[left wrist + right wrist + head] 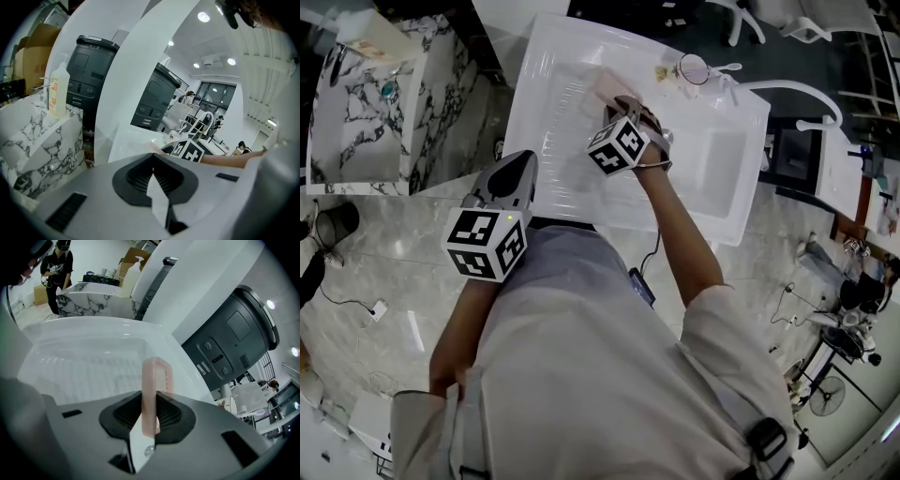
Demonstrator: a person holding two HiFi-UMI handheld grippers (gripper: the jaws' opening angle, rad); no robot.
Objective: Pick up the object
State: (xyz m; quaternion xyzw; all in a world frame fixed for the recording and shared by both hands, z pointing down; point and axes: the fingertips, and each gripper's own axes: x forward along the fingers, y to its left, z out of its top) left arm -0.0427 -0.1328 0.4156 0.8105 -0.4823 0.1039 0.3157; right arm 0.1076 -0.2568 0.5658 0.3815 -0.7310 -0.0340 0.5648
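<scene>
A flat pale pink object [156, 379] with a slatted face stands on edge between the jaws of my right gripper [151, 404], which is shut on it. In the head view the pink object [604, 87] sticks out past the right gripper [625, 105], above the ribbed floor of a white basin [551, 66]. My left gripper [153, 164] is shut with nothing between its jaws. In the head view the left gripper [521, 165] hangs at the basin's near left edge, apart from the pink object.
A marble-patterned counter [362, 122] with a plastic bottle [58, 90] stands left of the basin. A white tap [787, 90] and a glass [693, 67] sit at the basin's far right. Dark grey machines [234, 341] stand behind. A person [57, 269] stands far off.
</scene>
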